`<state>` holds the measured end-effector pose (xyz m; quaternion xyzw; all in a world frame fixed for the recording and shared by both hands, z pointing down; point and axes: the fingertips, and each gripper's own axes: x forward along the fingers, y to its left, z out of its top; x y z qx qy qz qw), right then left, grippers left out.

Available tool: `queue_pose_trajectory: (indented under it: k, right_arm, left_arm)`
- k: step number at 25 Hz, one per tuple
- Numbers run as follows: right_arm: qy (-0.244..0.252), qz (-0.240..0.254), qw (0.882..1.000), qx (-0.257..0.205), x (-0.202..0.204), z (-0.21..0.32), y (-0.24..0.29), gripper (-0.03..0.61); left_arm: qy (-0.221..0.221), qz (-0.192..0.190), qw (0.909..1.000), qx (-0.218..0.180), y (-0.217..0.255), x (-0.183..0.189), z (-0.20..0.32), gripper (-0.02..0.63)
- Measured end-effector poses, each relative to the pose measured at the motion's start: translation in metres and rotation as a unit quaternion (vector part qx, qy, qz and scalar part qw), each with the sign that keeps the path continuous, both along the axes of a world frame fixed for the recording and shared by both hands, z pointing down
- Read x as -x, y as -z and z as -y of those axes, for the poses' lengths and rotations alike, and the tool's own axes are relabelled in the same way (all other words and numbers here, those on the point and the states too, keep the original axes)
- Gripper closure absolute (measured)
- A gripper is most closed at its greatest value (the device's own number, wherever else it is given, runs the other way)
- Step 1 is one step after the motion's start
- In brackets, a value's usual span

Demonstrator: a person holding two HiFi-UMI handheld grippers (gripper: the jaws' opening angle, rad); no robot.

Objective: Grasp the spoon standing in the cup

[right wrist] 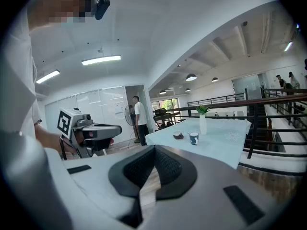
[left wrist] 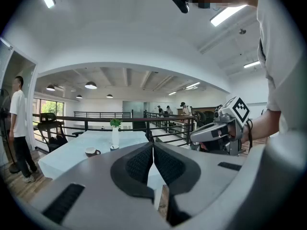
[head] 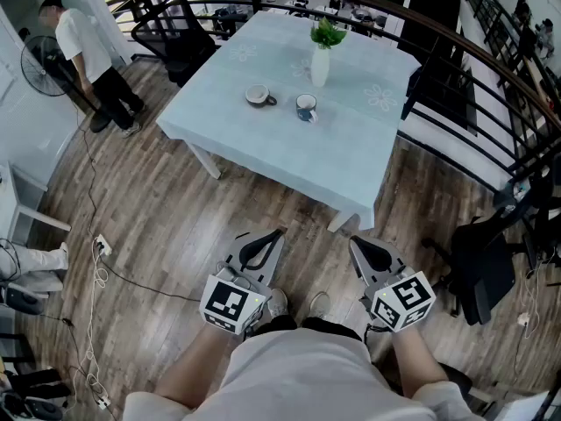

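We hold left tool [head: 279,232] and right tool [head: 353,239], jaws together, both empty; cup [head: 306,107] with spoon [right wrist: 195,136] on table [head: 351,165] well ahead of tools.

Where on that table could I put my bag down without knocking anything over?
The table is bare cloth from the brown cup and the blue cup to its near edge, and also to the right of the vase. Only the middle is crowded, where those three stand close together.
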<state>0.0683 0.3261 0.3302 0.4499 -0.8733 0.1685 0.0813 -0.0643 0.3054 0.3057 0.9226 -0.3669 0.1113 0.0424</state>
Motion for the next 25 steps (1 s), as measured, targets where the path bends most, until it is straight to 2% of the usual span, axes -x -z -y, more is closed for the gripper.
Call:
queue_pose_trajectory:
  k: [14, 25]
  right_arm:
    - [-0.005, 0.015, 1.0, 0.004, -0.017, -0.006, 0.0, 0.555]
    - [0.01, 0.024, 1.0, 0.001, -0.038, -0.008, -0.003, 0.555]
  left_arm:
    - [0.006, 0.002, 1.0, 0.0, 0.002, -0.018, -0.012, 0.589]
    - [0.021, 0.002, 0.9998, 0.0, -0.002, -0.038, -0.018, 0.589]
